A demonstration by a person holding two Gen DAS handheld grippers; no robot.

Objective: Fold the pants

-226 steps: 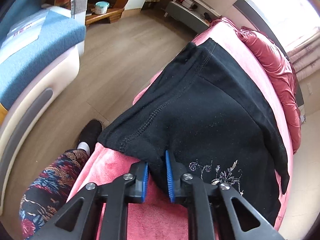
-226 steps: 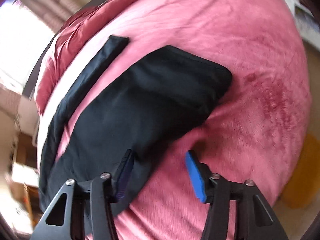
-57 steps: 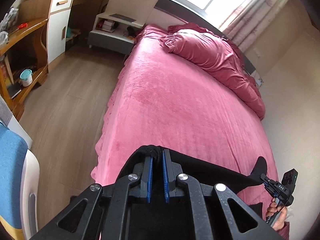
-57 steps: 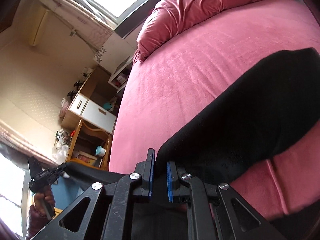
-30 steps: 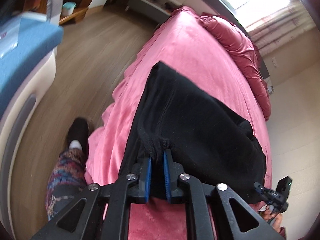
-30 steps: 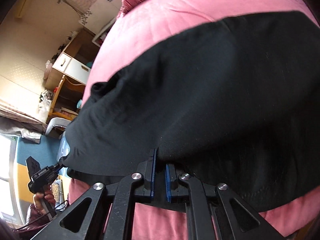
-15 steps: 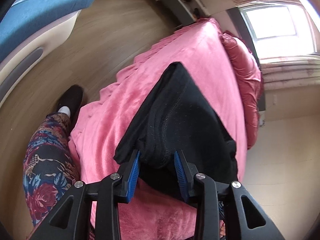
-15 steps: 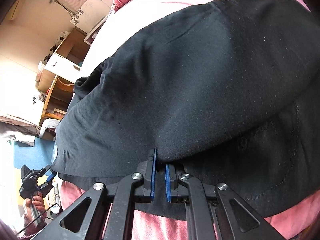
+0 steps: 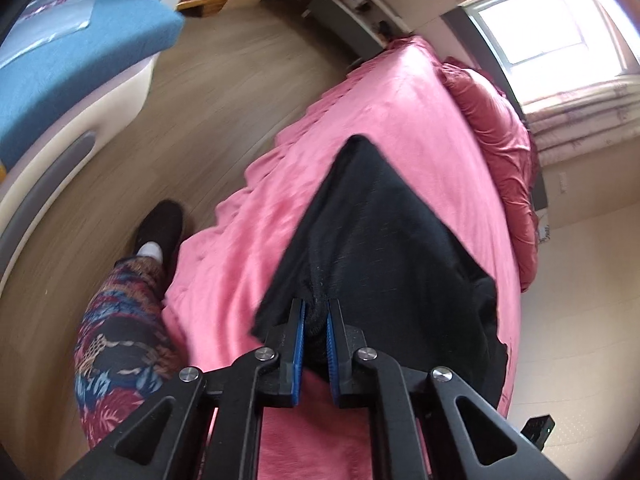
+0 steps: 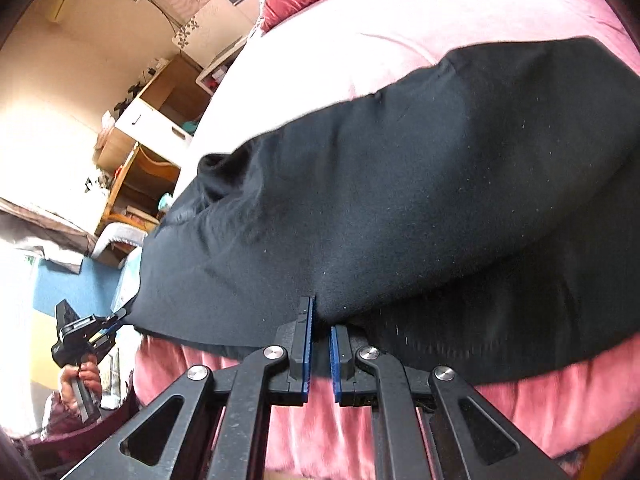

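Observation:
Black pants (image 9: 384, 248) lie folded on the pink bed (image 9: 400, 112), near its foot end. My left gripper (image 9: 315, 320) is shut on a bunched edge of the pants at their near left corner. In the right wrist view the pants (image 10: 400, 184) spread wide across the bed (image 10: 360, 40). My right gripper (image 10: 321, 328) is shut on the near edge of the top layer. The left gripper (image 10: 116, 318) also shows far left, holding the other corner.
A red quilt (image 9: 500, 132) is bunched at the head of the bed. A blue and grey chair (image 9: 60, 80) stands on the wooden floor (image 9: 200, 92) to the left. The person's patterned leg (image 9: 120, 344) and black shoe (image 9: 160, 224) are beside the bed. Wooden shelves (image 10: 148, 160) stand by the wall.
Half a second ago my left gripper was open around the pants' corner; now it has shut on it. My right gripper stays shut on the near edge, and the fabric has settled lower on the bed.

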